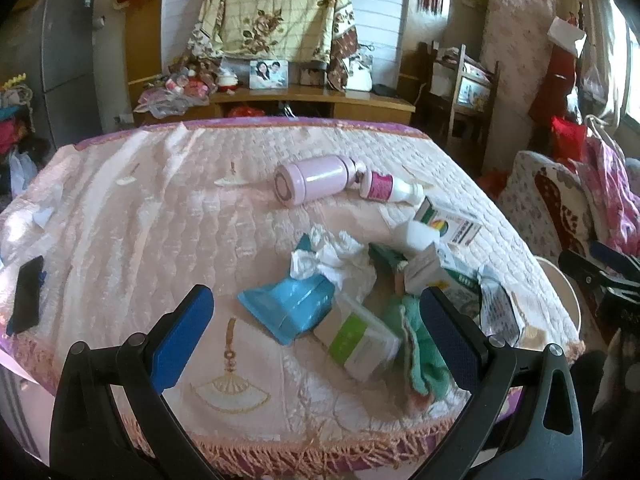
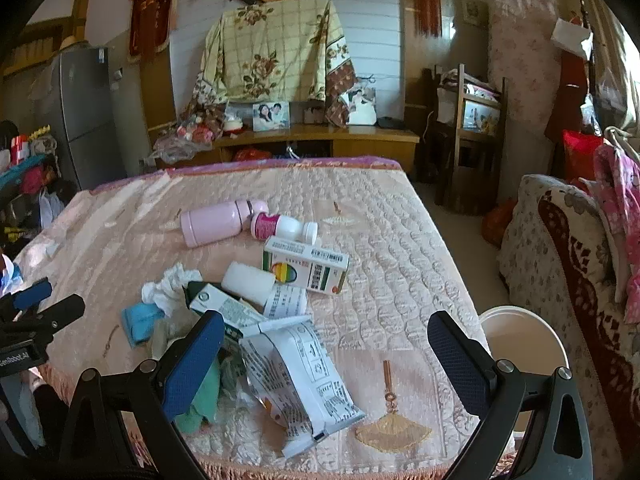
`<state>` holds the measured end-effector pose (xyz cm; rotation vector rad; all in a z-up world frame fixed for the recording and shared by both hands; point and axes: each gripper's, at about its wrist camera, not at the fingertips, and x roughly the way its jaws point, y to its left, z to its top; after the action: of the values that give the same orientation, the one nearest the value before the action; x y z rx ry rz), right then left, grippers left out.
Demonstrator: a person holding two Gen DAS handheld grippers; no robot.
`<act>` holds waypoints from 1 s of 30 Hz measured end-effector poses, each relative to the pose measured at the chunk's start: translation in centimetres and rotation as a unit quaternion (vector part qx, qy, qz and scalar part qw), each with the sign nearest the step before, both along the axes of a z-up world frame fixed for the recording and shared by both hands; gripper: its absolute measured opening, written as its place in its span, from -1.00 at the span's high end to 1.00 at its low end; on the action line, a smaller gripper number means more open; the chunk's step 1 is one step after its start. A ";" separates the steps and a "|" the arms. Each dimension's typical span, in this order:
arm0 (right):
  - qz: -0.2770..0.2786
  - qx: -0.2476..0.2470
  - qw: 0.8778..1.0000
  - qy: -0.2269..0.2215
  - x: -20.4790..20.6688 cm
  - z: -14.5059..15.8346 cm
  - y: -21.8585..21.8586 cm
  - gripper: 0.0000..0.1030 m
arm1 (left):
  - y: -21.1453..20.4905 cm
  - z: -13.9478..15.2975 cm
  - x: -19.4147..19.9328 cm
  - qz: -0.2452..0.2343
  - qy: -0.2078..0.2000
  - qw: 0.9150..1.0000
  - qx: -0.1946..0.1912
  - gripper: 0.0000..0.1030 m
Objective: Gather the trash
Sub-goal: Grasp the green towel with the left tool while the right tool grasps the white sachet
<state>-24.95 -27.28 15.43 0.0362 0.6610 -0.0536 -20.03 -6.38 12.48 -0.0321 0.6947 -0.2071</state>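
Trash lies heaped at the near right of the quilt-covered desk [image 2: 400, 240]: a white wrapper [image 2: 296, 380], crumpled tissue [image 1: 336, 256], a blue packet [image 1: 288, 304] and medicine boxes [image 2: 308, 268], with a pink flask [image 1: 312, 178] farther back. Both the left gripper [image 1: 316, 320] and right gripper [image 2: 326, 356] hang released and empty over the near edge, apparently lining up for a first pick. A white bin [image 2: 524, 340] stands just right of the desk, likely so pieces can be dropped in easily.

Daylight pouring in from a window [image 1: 634, 80] on the right, blown out to white glare, soft sheen on the pink bedspread [image 1: 160, 220], left corner by the fridge [image 2: 86, 116] dim, fisheye bending walls, black vignette corners, slightly soft focus overall
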 end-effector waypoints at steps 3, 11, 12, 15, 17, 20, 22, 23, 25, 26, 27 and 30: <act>0.010 0.009 1.000 0.025 0.4 -0.9 -0.5 -0.96 | 0.0 -0.6 -0.2 -0.016 0.012 1.000 0.006 -0.99; 0.037 0.026 0.995 0.086 0.3 -4.3 -2.0 -0.96 | -2.0 -2.0 -0.7 -0.079 0.041 0.996 -0.001 -0.99; 0.044 0.024 0.994 0.092 0.3 -4.8 -1.9 -0.96 | -2.7 -2.3 -0.6 -0.093 0.048 0.995 -0.002 -0.99; 0.059 0.030 0.992 0.106 0.5 -5.9 -1.9 -0.84 | -4.4 -3.2 -0.6 -0.117 0.060 0.991 -0.002 -0.99; 0.068 0.045 0.990 0.115 1.1 -6.6 -1.9 -0.81 | -5.3 -3.5 -0.4 -0.126 0.061 0.990 0.000 -0.99; 0.081 0.070 0.986 0.128 2.4 -7.7 -1.7 -0.81 | -6.5 -4.0 0.3 -0.132 0.060 0.989 0.009 -0.99; 0.086 0.076 0.984 0.135 3.4 -8.4 -1.6 -0.81 | -7.3 -4.3 1.0 -0.139 0.064 0.988 0.020 -0.99; 0.089 0.080 0.983 0.140 4.0 -8.7 -1.6 -0.81 | -7.8 -4.6 1.6 -0.136 0.066 0.988 0.031 -0.99; 0.096 0.086 0.981 0.148 4.8 -9.3 -1.6 -0.79 | -8.7 -4.9 2.5 -0.139 0.070 0.986 0.051 -0.99; 0.098 0.088 0.980 0.153 5.3 -9.6 -1.7 -0.66 | -9.0 -5.1 2.9 -0.143 0.072 0.985 0.057 -0.99; 0.099 0.093 0.978 0.157 5.6 -9.9 -1.9 -0.47 | -9.5 -5.5 3.5 -0.150 0.078 0.983 0.068 -0.97; 0.103 0.129 0.973 0.163 6.1 -10.6 -2.6 -0.20 | -10.6 -7.0 5.1 -0.162 0.112 0.976 0.094 -0.62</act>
<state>-18.87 -29.93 4.84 0.2130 0.9943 0.2314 -14.95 -17.01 5.53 0.2442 0.9405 -0.4550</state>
